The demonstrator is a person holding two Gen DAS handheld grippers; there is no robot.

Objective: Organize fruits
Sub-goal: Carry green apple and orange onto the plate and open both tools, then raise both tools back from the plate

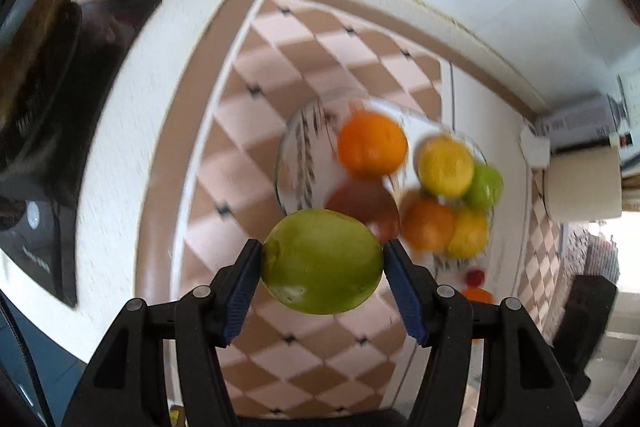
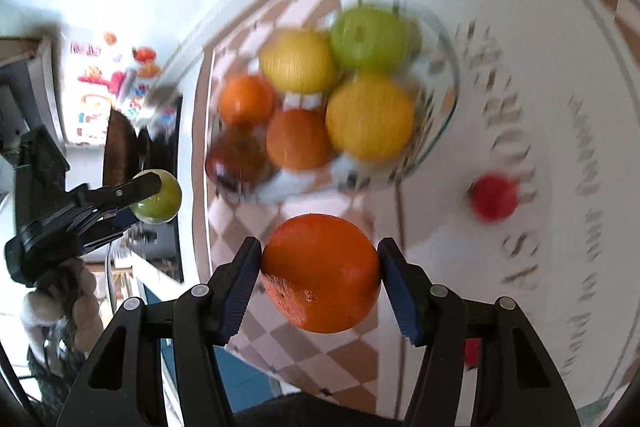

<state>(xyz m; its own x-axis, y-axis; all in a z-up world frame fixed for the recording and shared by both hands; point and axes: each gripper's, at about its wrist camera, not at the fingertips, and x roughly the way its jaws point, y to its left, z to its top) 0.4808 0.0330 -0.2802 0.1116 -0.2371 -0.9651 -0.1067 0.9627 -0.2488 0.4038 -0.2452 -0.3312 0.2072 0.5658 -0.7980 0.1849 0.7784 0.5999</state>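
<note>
Only the right wrist view shows the strawberry [image 2: 494, 195] beside the bowl [image 2: 444, 123].

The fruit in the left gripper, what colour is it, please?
Green, clearest in the left wrist view.

A home kitchen: magnet-covered fridge [image 2: 116, 95], paper towel roll [image 1: 582, 185], checkered tablecloth [image 1: 320, 75].

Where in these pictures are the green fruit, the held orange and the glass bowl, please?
green fruit [image 1: 322, 261], left wrist view, middle of its skin.
held orange [image 2: 322, 273], right wrist view, middle of its skin.
glass bowl [image 2: 450, 83], right wrist view, right rim.
</note>
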